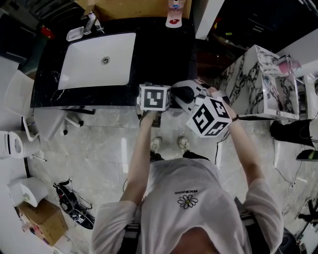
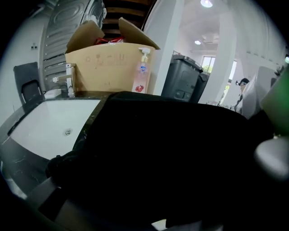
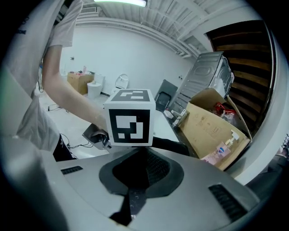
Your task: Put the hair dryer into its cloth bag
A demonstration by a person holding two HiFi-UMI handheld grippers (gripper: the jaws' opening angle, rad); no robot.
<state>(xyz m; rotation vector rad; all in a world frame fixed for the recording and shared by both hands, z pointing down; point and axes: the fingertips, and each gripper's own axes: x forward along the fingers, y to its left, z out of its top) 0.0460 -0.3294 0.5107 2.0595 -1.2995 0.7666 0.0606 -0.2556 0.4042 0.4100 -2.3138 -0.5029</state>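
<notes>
The head view is dim and flat; the white rectangular sink basin [image 1: 97,59] at 11 o'clock is its brightest patch. Both gripper views bow outward into black corners. In the left gripper view the black cloth bag [image 2: 171,158] is a featureless, underexposed mass, and round ceiling lamps [image 2: 206,3] glare at 1 o'clock. In the right gripper view a long ceiling light strip [image 3: 119,2] at 12 o'clock lights the close, soft-focus grey plastic hair dryer [image 3: 203,198].

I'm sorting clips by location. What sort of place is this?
Probably a bathroom, perhaps a mock-up in a larger hall: a white sink set in a black counter, a soap bottle at its back edge, and what looks like a toilet to the left.
</notes>
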